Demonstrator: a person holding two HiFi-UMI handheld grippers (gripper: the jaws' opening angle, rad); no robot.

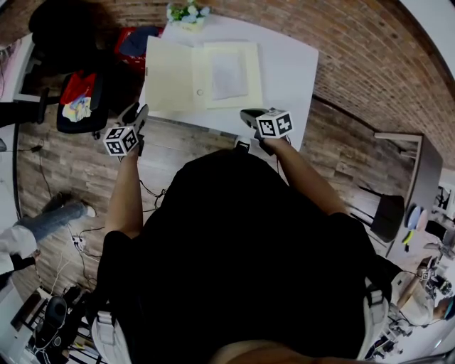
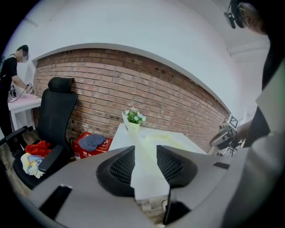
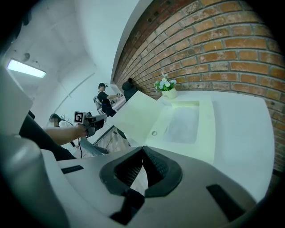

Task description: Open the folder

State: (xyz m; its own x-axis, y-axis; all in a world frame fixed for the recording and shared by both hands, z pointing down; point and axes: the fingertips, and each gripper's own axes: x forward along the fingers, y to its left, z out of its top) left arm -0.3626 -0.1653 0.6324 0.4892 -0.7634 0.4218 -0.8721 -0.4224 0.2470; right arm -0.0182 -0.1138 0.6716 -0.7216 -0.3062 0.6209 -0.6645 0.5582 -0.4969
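Office-like workroom: brick wall (image 2: pixel 156 93), white desk (image 1: pixel 291 64), black office chair (image 2: pixel 55 116), floor cables (image 1: pixel 75 245)

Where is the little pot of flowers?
In the head view, the flower pot sits at the far edge of the white table, toward its left, just beyond the open folder and by the brick wall.

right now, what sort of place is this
Likely an office or lab workspace: a white table with an open folder stands by a brick wall, a black office chair is beside it, and another person works at a far desk.
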